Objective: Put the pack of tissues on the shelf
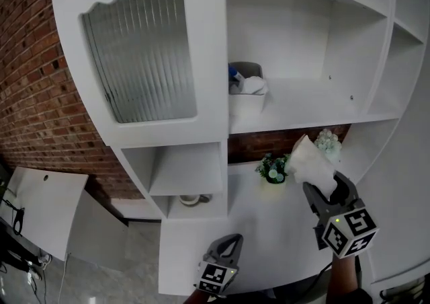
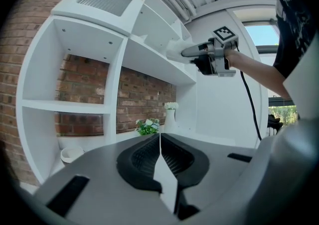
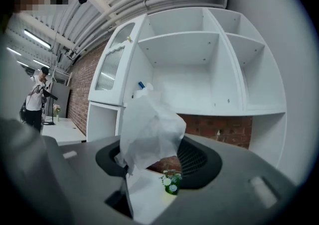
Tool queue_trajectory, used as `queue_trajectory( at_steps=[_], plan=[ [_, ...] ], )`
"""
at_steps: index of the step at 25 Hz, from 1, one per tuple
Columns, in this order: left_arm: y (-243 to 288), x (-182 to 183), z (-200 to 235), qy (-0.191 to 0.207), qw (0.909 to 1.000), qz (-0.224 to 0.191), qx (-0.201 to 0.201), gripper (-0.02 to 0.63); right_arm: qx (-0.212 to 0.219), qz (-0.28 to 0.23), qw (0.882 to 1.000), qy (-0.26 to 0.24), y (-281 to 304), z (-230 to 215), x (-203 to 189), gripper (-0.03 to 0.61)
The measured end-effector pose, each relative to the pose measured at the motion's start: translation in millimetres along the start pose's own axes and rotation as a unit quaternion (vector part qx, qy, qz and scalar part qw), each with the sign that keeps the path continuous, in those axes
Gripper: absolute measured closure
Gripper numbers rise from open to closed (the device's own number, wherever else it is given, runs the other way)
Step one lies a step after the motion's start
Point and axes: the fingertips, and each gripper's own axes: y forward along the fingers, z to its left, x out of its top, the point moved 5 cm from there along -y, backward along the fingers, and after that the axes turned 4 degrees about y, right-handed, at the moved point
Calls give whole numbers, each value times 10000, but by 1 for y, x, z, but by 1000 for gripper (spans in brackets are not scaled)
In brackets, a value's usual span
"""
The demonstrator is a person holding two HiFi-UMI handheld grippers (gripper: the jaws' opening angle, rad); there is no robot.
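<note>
While near shelf (image 1: 302, 116), tissue pack (image 1: 310, 160) pinched between right gripper (image 1: 328, 188) fingers (image 1: 313, 200).

Above your right gripper (image 1: 327, 190) and off to its left, the white shelf unit's (image 1: 376, 60) open shelf (image 1: 316, 104) carries a white tub (image 1: 247, 99). Just past that gripper's jaws, the lower ledge (image 1: 262, 208) holds a small green plant (image 1: 274, 169) and a white vase of flowers (image 2: 170, 115). Beyond your left gripper (image 1: 230, 241), a low cubby (image 1: 215, 206) holds a white bowl (image 1: 190, 199).
</note>
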Motion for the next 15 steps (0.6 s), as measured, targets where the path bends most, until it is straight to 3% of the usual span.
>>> queue_trajectory(
  at_steps=[7,15],
  plan=[
    [0,-12,-1,27,9999,38,137,600,99,17,9989,-448,17,-9,39,344],
    [-3,-11,3,34,9994,6,331,600,225,-189,9993,-225,47,-25,76,344]
  ],
)
